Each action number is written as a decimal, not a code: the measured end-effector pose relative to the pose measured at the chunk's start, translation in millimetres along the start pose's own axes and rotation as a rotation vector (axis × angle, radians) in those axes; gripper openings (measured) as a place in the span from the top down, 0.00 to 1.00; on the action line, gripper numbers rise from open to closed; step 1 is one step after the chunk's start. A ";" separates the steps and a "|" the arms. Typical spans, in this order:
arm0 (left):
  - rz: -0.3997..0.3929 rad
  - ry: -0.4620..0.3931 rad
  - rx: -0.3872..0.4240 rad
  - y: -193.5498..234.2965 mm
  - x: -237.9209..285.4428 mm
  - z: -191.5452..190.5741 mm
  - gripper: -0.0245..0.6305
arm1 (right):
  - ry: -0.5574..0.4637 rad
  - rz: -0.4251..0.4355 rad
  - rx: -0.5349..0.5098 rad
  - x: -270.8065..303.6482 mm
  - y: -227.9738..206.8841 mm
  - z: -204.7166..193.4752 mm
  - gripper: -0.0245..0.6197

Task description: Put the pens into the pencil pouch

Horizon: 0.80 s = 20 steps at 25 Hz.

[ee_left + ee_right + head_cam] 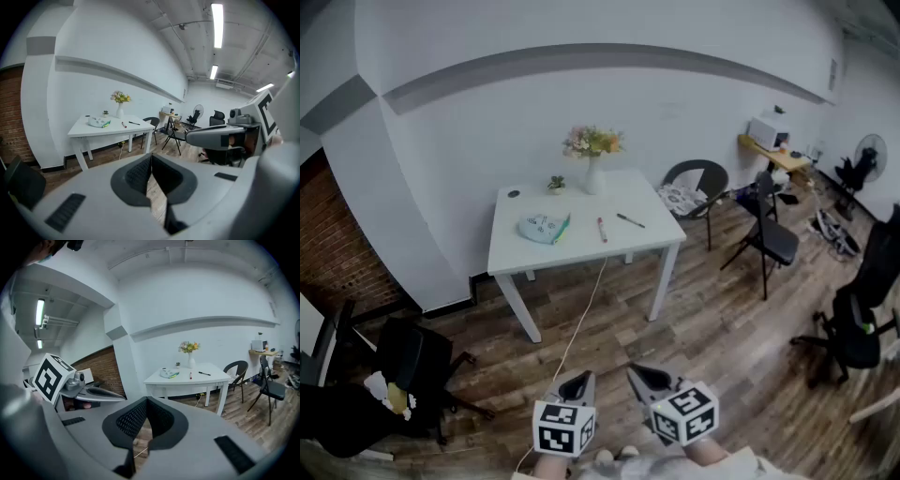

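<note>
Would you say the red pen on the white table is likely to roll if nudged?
Probably: the red pen looks slim and round, lying flat on the smooth table, so a sideways nudge may roll it. It also looks light and stiff, likely easy to lift.

Probably an office: ahead of the jaws a white table (581,248) stands on wood-plank floor (712,328), a swivel office chair (855,330) to their right, strip lights (217,18) overhead.
</note>
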State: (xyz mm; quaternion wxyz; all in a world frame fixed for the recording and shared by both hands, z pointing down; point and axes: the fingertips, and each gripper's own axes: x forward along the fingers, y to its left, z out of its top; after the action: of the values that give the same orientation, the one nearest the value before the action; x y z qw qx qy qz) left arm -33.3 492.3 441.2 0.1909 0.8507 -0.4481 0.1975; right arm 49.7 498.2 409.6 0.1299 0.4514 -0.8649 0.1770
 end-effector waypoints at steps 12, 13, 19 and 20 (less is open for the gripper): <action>-0.015 0.021 -0.024 -4.4 10.8 -2.9 0.95 | 0.004 0.028 0.012 1.0 -2.4 -4.9 0.95; -0.019 0.022 -0.029 -5.8 11.1 -3.2 0.95 | 0.006 0.030 0.014 0.7 -2.6 -5.3 0.95; -0.004 -0.053 -0.040 -7.6 12.0 10.9 0.95 | -0.033 0.026 0.046 -0.1 -10.2 -2.2 0.95; 0.011 -0.066 -0.042 -6.0 12.4 13.9 0.95 | -0.037 0.016 0.043 0.0 -13.4 -2.0 0.95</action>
State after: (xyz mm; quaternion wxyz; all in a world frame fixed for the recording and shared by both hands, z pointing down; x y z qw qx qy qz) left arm -19.6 479.9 434.8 0.1927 0.8501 -0.4628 0.1612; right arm 61.0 491.9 413.9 0.1028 0.4505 -0.8666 0.1884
